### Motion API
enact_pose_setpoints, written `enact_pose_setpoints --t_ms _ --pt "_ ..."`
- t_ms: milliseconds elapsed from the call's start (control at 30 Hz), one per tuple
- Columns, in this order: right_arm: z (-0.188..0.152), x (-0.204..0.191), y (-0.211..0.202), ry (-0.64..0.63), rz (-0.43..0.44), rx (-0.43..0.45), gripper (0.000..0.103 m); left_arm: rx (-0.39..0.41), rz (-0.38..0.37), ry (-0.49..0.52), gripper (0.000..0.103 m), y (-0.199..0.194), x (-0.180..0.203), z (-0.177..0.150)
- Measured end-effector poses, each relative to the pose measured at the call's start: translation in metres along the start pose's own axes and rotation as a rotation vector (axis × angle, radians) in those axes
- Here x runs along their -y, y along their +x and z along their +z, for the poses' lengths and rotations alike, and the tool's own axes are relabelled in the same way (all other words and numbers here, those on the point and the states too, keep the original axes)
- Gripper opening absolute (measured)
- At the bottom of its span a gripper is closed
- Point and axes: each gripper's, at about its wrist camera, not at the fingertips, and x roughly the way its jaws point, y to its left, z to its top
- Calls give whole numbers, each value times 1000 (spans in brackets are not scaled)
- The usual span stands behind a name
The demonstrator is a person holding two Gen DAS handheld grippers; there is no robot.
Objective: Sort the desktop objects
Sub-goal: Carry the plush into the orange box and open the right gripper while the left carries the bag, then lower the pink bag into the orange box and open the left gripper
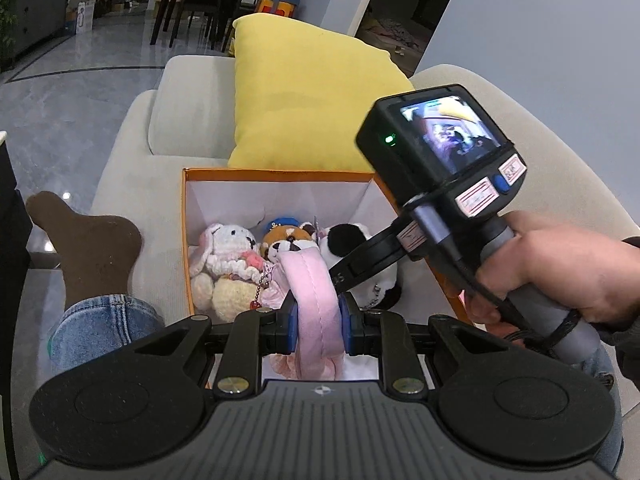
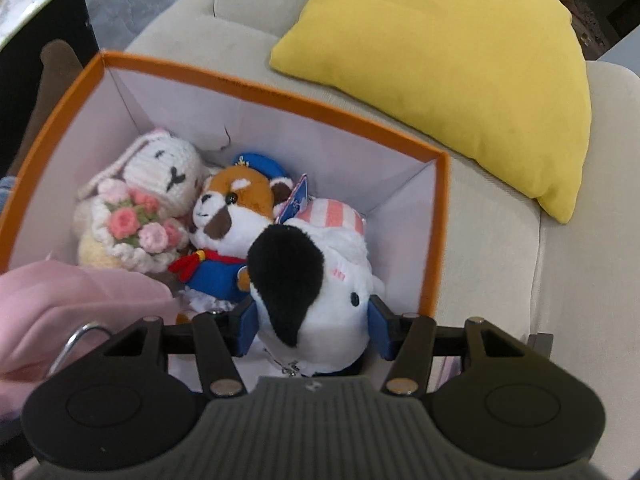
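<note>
Basically, sofa (image 2: 500, 264) w/ yellow cushion (image 2: 460, 72) carries the orange box (image 2: 436, 216), which sits beside the cushion. Inside the box: crochet bunny (image 2: 160, 184) far left, red-panda plush (image 2: 236, 216) mid, black-and-white plush (image 2: 316, 280) on the right. Left gripper (image 1: 318, 314) is pinching a pink fabric item (image 1: 316, 300) over the box's near edge. Right gripper (image 2: 312, 320) has its pads at either side of the b&w plush, apparently clamping it. Judgement: lower both well inside the walls, release one at a time, don't snag the keychains, then lift straight up.
</note>
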Motion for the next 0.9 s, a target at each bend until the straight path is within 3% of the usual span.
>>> enact_pose_setpoints --t_ms 133,367,467,600,800,900 --pt "-1 -4 1 -46 -10 14 63 2 5 8 23 0 4 -1" --pt "-11 8 -21 -90 68 40 70 2 38 25 23 1 12 -1" --pt "-17 10 -27 -121 82 73 60 -1 49 31 23 0 16 -1" --pt "-15 11 -18 -139 101 77 34 -1 54 35 23 0 18 1" --pt "-16 13 -16 -145 134 85 34 2 48 42 22 3 26 4" --pt "-26 25 -36 -141 167 138 35 11 17 50 22 2 37 5"
